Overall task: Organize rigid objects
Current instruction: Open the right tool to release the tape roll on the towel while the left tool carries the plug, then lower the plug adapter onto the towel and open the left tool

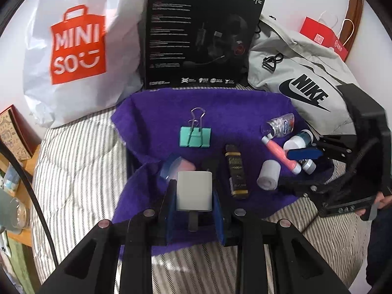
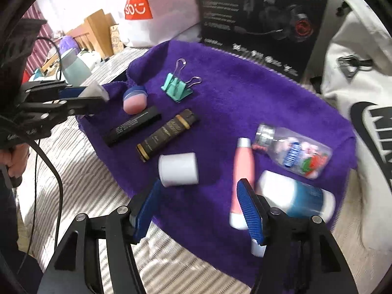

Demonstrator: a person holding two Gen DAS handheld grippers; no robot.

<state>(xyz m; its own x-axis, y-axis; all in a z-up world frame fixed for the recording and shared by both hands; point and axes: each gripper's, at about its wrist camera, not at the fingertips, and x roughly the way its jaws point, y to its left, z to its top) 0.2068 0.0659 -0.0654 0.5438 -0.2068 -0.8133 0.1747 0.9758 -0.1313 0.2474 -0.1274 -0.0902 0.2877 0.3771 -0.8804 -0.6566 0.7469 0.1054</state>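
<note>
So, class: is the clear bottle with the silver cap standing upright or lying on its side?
Lying on its side. The clear bottle rests lengthwise on the purple towel, its silver cap pointing sideways toward the pink tube.

So behind the purple towel (image 1: pixel 232 103) there's a white MINISO shopping bag (image 1: pixel 73 49) on the left, a black Hecate headset box (image 1: pixel 196 36) standing upright in the middle, and a grey Nike bag (image 1: pixel 306 78) slumped on the right with a red paper gift bag (image 1: pixel 323 36) poking out behind it. All of it sits on a striped bedsheet (image 1: pixel 73 159). Off the bed's left edge you can spot a wooden shelf (image 2: pixel 98 31) and a pale green flask (image 2: pixel 73 66).
</note>
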